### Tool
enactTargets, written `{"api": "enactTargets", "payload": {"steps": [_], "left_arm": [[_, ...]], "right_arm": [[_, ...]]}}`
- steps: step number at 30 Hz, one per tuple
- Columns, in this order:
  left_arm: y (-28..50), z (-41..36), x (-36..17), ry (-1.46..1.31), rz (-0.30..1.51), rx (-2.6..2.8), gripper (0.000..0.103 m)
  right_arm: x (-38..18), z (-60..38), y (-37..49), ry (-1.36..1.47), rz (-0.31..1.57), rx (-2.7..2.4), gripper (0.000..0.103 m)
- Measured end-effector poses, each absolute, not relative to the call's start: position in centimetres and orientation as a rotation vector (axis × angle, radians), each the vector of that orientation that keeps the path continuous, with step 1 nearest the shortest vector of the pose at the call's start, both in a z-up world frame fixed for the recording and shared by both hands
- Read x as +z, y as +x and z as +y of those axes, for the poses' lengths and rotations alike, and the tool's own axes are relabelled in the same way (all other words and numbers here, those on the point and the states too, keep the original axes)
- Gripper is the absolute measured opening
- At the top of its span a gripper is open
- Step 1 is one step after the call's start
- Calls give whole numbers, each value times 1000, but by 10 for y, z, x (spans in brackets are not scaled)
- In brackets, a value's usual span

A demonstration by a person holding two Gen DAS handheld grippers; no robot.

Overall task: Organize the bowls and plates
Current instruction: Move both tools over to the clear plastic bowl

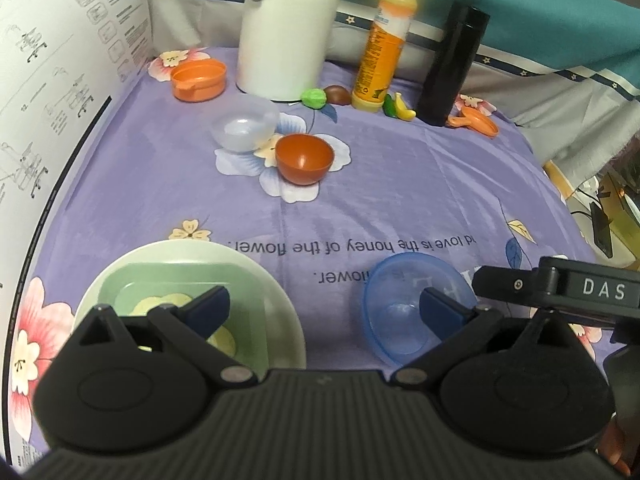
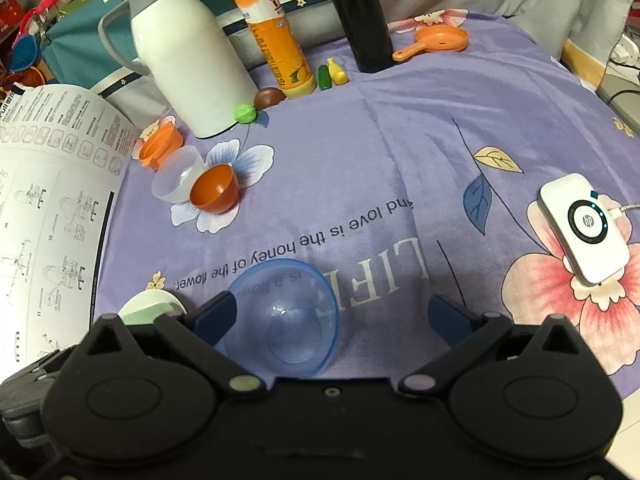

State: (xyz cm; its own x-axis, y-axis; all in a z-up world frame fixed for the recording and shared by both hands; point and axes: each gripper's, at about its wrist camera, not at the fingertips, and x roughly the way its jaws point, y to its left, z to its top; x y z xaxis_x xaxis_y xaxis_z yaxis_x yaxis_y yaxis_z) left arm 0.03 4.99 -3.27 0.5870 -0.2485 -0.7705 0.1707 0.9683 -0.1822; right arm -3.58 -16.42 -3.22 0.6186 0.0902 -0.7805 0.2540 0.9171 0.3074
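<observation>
Both grippers are spread wide with nothing in them right now. The right gripper (image 2: pixel 330 314) sits low over the blue bowl (image 2: pixel 282 316), which lies between its fingers but closer to the left one, so my guess is the step in hand is picking that bowl up. To do it well I'd shift a bit to the left so the rim sits centred, then pinch one wall of the bowl instead of trying to span the whole thing, since see-through plastic like that looks slippery and light and could skid on the cloth. The left gripper (image 1: pixel 324 308) hovers with its left finger over the stack of plates (image 1: pixel 280 304), a green square one with something yellow in it, inside a pale round one, and the blue bowl (image 1: pixel 400 320) shows by its right finger. Farther ahead of both, the red bowl (image 1: pixel 305 159) and the clear bowl (image 1: pixel 246 128) sit touching each other, with an orange tub (image 1: pixel 199 79) beyond them to the left. The surface is a purple flowery cloth (image 2: pixel 400 140), soft and a bit wrinkled; can't tell if it's a worktop or a bed underneath. At the back stand a white jug (image 2: pixel 184 60), an orange bottle (image 2: pixel 280 40), a black flask (image 2: pixel 360 12) and some little toy fruit, plus a small orange pan (image 2: pixel 436 42). A big printed sheet (image 2: pixel 48 200) is off to the left and a white HP gadget (image 2: pixel 586 226) is to the right.
</observation>
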Motion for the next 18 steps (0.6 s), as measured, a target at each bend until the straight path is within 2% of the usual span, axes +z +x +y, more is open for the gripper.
{"api": "enactTargets", "payload": {"steps": [18], "left_arm": [[33,115,-39,-181,900,-128,103]], "right_arm": [[-25,-138,6,339,933,-69,103]]}}
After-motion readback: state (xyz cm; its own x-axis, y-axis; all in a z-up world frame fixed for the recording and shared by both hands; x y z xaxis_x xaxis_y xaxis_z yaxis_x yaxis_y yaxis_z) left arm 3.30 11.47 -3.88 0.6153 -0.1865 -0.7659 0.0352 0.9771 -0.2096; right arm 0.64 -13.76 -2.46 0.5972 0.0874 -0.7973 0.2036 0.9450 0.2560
